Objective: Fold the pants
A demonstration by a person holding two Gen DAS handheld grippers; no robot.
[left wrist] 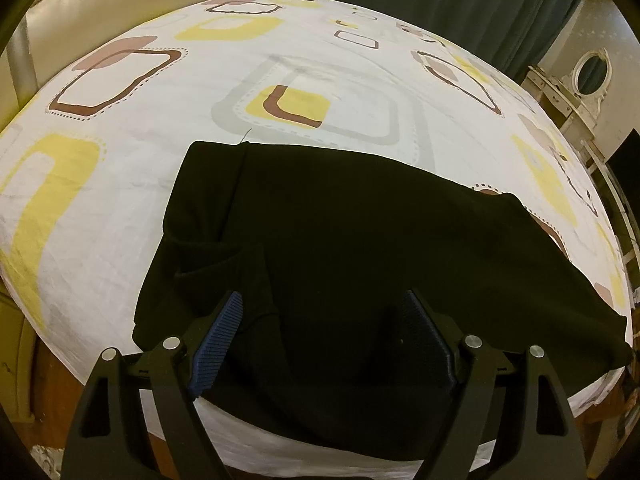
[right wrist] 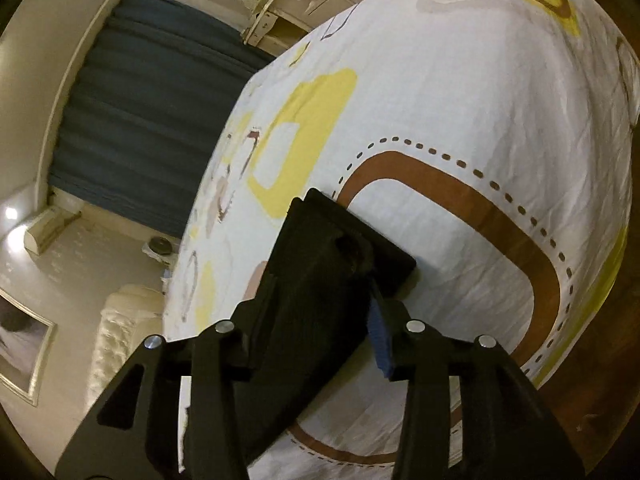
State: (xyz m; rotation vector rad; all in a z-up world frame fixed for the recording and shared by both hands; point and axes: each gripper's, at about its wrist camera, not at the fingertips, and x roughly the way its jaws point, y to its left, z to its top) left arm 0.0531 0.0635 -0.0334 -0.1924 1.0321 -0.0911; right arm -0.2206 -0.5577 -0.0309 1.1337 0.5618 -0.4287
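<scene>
Left gripper (left wrist: 320,340) spread wide, hovering over black pants (left wrist: 340,232) with nothing pinched. Pants lying flat along the near edge of the bed (left wrist: 160,184), broad patterned sheet bare beyond toward the far edge. Right gripper (right wrist: 360,292) narrow, nothing seen between the fingers, over open sheet near a bed corner.

Black pants (left wrist: 360,240) on patterned bed (left wrist: 160,152)
</scene>
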